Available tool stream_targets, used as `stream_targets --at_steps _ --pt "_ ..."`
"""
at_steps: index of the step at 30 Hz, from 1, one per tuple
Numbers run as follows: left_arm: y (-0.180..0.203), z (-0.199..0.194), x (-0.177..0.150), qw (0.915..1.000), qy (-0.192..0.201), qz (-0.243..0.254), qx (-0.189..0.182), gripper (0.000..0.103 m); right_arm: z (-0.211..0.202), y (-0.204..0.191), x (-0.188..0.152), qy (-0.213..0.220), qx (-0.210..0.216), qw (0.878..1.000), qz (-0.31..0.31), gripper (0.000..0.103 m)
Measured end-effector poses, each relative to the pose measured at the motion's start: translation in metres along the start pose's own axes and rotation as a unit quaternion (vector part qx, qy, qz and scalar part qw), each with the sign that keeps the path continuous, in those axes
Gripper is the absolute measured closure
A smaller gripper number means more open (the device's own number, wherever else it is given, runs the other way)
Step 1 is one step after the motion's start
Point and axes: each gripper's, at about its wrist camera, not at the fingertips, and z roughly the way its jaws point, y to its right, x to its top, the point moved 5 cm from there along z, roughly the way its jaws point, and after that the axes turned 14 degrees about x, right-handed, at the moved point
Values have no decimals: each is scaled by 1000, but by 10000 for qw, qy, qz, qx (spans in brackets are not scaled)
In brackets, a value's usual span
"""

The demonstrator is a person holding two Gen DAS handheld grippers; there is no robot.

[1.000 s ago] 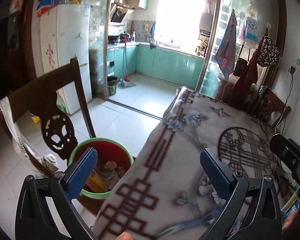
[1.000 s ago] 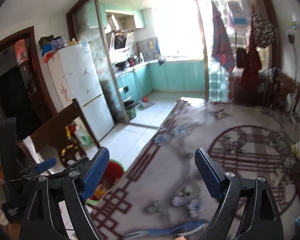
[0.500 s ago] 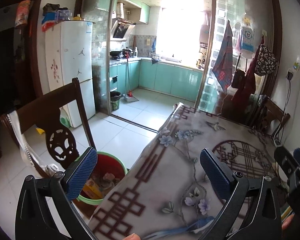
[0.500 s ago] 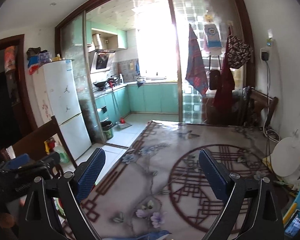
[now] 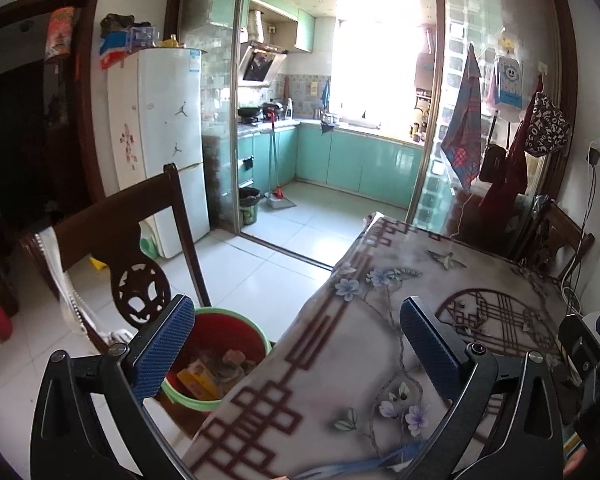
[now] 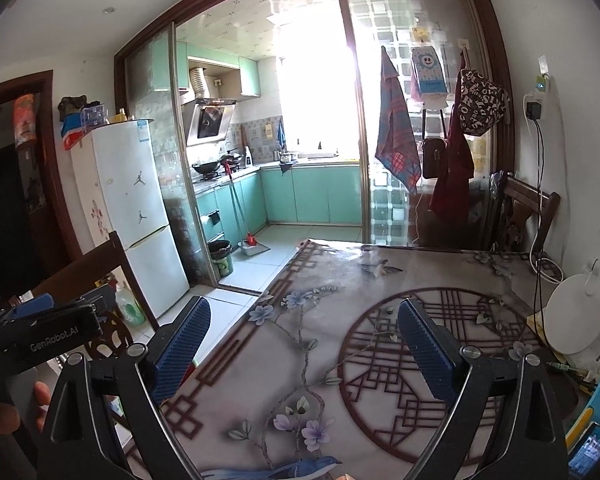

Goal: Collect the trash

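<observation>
A red bin with a green rim [image 5: 236, 328] stands on the floor left of the table and holds several pieces of trash [image 5: 216, 372]. My left gripper [image 5: 296, 356] is open and empty, held above the table's left edge, its left finger over the bin. My right gripper [image 6: 300, 348] is open and empty above the patterned tablecloth [image 6: 380, 360]. The left gripper also shows at the left of the right wrist view [image 6: 40, 336]. The right gripper shows at the right edge of the left wrist view [image 5: 592, 352].
A dark wooden chair [image 5: 132, 240] stands beside the bin. A white fridge [image 5: 160, 140] is behind it. A white round lamp [image 6: 576, 316] and coloured items sit at the table's right edge. A second chair [image 6: 524, 216] stands at the far end. The kitchen doorway [image 6: 292, 220] lies ahead.
Both grippers have lifted and tilted up, so more of the room and less of the table shows. The right gripper has swung right over the table. Both stay open and empty.
</observation>
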Motion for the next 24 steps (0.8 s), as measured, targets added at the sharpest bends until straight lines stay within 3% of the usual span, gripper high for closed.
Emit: stream_targets --at_steps 24 --pt "7 -1 0 9998 -90 39 -169 0 -6 10 7 64 -93 9998 167 8"
